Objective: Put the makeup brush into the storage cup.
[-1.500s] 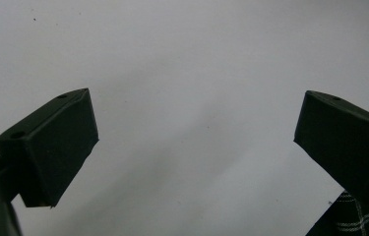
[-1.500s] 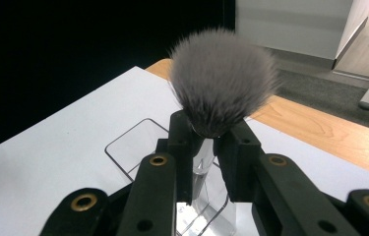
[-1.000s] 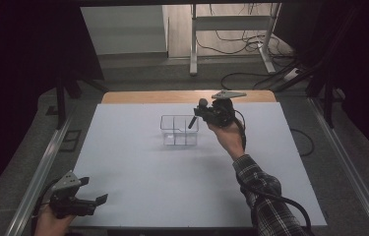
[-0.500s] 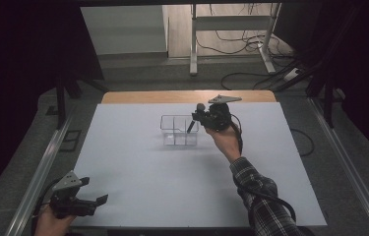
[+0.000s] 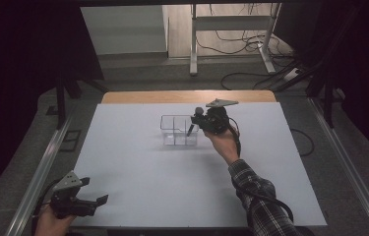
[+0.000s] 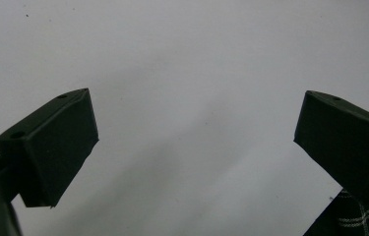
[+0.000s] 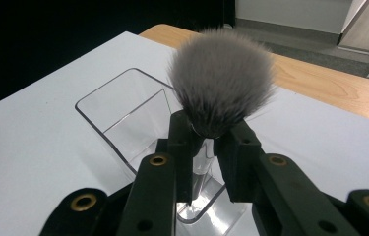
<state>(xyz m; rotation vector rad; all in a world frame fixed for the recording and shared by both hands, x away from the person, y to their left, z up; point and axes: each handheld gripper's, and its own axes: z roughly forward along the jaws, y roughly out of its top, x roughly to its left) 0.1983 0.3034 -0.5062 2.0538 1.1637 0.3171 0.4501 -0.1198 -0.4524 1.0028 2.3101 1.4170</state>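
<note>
Makeup brush (image 7: pixel 221 81), grey bristles up, clamped at its ferrule by the right hand-held gripper (image 7: pixel 210 147); handle angles down into the right-hand side of a clear divided organizer box (image 5: pixel 177 129), centre of the high view, slightly above mid-frame. Box stands on the white tabletop (image 5: pixel 138 177). Left hand-held gripper (image 5: pixel 96 191) at lower left corner, jaws spread wide, nothing between them.

Clear, colourless organizer box (image 5: pixel 178 132) on a pale grey-white table sheet (image 5: pixel 138 177). Grey brush bristles (image 7: pixel 221 81), paler at the tips, above the box. Black grippers (image 7: pixel 210 147) with brass-coloured screws. Dark plaid sleeve (image 5: pixel 258 206), white lines. Light wood table edge (image 5: pixel 182 97) beyond the box.
</note>
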